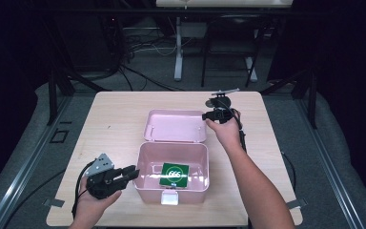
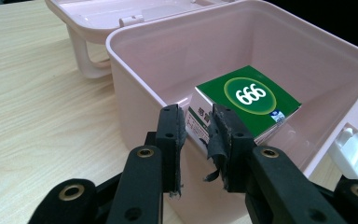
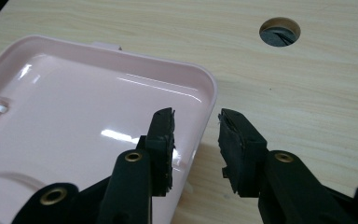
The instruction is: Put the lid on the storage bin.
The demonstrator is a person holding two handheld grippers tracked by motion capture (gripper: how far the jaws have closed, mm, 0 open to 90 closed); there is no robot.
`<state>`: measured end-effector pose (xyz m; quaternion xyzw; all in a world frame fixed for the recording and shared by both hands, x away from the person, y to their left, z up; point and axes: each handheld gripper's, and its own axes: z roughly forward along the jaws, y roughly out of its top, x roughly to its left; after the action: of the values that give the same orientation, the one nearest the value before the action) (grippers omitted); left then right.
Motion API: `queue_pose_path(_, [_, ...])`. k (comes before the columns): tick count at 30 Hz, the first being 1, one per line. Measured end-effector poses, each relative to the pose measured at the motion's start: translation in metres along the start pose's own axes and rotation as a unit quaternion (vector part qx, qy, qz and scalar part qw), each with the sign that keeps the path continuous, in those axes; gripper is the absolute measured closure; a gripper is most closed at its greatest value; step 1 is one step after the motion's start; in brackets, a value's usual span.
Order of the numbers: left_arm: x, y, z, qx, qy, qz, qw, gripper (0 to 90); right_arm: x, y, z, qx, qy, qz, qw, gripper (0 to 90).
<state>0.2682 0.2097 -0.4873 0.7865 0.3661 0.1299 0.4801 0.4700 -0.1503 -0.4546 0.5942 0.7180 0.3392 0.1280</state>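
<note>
Right gripper view: right gripper [image 3: 196, 149], jaws parted a modest way and empty, straddles the lower-right rim of the pink lid [image 3: 74, 112], one jaw over the lid's inside, the other over bare table [image 3: 307, 93]. Likely step (judgement): pinch this rim and swing the lid shut over the box. To do it well: seat rim deep betw. pads before closing, lift in an arc abt. the hinge, no dragging. Left gripper [image 2: 196, 140], in left gripper view, jaws narrow w/ nothing betw. them, hovers just outside the box's [image 2: 135, 84] near wall at centre frame; it could steady the box. Green "666" carton [image 2: 251, 100] lies flat on the box floor, centre-right. Obstacles: white latch [image 2: 354, 149] at lower right; cable hole [image 3: 279, 31] upper right of right gripper view. Table otherwise bare.
</note>
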Motion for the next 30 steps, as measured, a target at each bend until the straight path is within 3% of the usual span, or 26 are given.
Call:
queue_pose_path(12, [0.000, 0.000, 0.000, 0.000, 0.000, 0.000, 1.0000, 73.2, 0.002, -0.003, 0.017, 0.021, -0.020, 0.001, 0.9996, 69.7])
queue_pose_path(24, [0.000, 0.000, 0.000, -0.001, 0.000, 0.000, 1.0000, 73.2, 0.001, -0.003, 0.028, 0.036, -0.022, 0.023, 0.9988, 76.2])
queue_pose_path(30, [0.000, -0.001, 0.000, -0.001, 0.001, 0.000, 1.0000, 73.2, 0.002, -0.004, 0.029, 0.038, -0.027, 0.019, 0.9987, 79.0])
